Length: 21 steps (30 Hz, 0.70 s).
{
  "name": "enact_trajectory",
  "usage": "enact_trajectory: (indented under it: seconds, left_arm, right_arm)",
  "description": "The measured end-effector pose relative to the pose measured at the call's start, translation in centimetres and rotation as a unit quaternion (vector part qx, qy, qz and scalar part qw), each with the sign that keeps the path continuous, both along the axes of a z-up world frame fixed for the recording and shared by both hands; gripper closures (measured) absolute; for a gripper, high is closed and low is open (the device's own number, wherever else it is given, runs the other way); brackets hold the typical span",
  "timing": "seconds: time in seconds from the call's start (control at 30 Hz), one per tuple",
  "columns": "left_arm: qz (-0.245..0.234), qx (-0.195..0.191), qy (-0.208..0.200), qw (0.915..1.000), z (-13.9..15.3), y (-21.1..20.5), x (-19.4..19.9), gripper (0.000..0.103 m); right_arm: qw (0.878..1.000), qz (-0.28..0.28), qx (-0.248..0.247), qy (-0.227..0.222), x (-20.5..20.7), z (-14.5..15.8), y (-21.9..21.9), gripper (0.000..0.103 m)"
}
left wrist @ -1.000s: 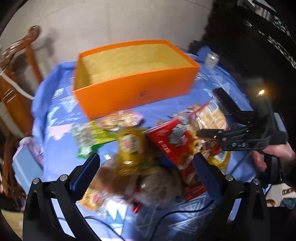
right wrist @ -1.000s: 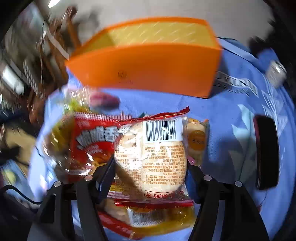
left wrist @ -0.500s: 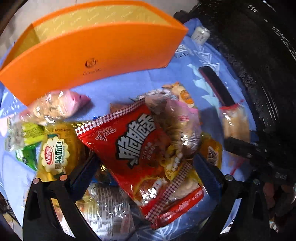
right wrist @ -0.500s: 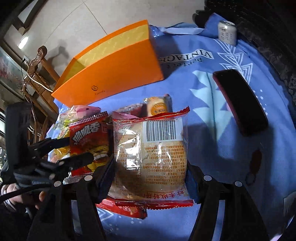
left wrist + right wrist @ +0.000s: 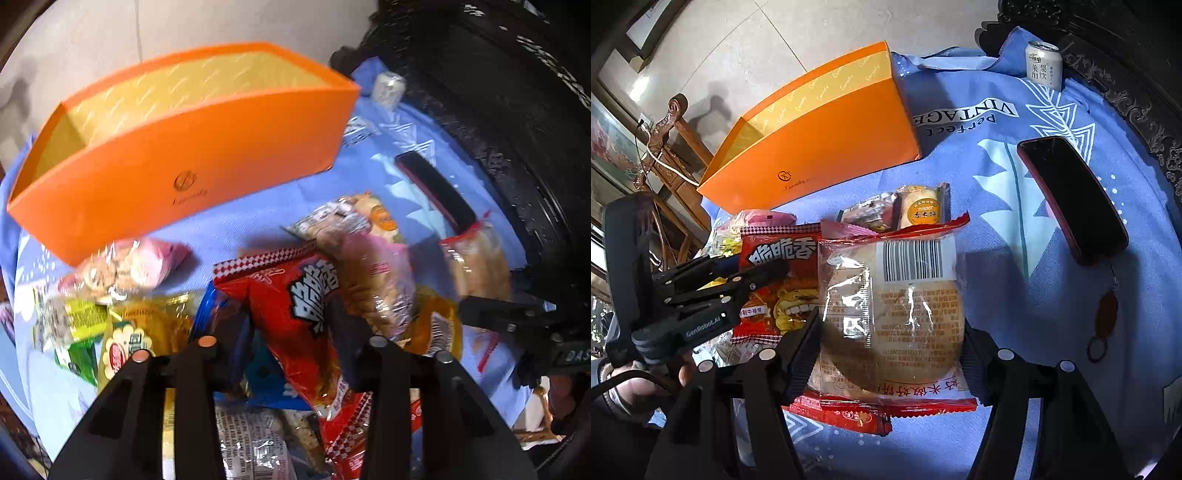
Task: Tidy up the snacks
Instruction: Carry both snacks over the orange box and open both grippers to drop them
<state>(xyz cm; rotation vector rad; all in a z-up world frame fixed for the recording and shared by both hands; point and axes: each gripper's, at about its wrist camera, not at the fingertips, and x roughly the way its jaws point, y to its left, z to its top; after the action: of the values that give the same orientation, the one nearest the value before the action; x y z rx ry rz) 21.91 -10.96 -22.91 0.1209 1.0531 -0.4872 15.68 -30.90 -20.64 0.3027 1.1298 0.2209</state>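
The right gripper (image 5: 888, 332) clamps a clear bun packet (image 5: 892, 314); the left gripper (image 5: 291, 343), jaws just closing, pinches a red snack bag (image 5: 295, 314) in the pile; beyond stands the orange box (image 5: 827, 144) on the blue-clothed table (image 5: 997, 221).

An open-topped orange cardboard box (image 5: 827, 144) with a pale yellow patterned lining stands upright and empty at the far side of the blue printed cloth. In front of it lies a loose heap of wrapped snacks: a red crinkly packet with bold white characters (image 5: 295, 317), a clear-wrapped round bun with a barcode and red edges (image 5: 892, 310), a small yellow-labelled cake (image 5: 919, 210), a pink-ended clear packet (image 5: 125, 266) just beside the box, and yellow (image 5: 140, 332) and green (image 5: 74, 332) packets.
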Motion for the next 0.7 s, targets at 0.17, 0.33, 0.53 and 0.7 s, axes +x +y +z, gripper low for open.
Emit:
enact_trajectory:
  seconds: [0.17, 0.33, 0.53, 0.7]
  left_arm:
    - [-0.019, -0.008, -0.024, 0.9995, 1.2, -0.4, -0.9, 0.071]
    - [-0.018, -0.016, -0.033, 0.9992, 2.0, -0.3, -0.9, 0.077]
    - [-0.015, -0.024, -0.037, 0.9989, 2.5, 0.4, -1.2, 0.079]
    - [-0.011, -0.040, -0.047, 0.9980, 3.8, 1.1, -1.5, 0.089]
  right_arm:
    - [1.000, -0.004, 0.000, -0.005, -0.2, 0.4, 0.1, 0.035]
    - [1.000, -0.009, -0.001, -0.010, -0.4, 0.9, 0.1, 0.035]
    - [1.000, 0.000, -0.005, -0.016, -0.1, 1.6, 0.7, 0.035]
    - [1.000, 0.006, -0.007, -0.026, 0.1, 2.3, 1.2, 0.035]
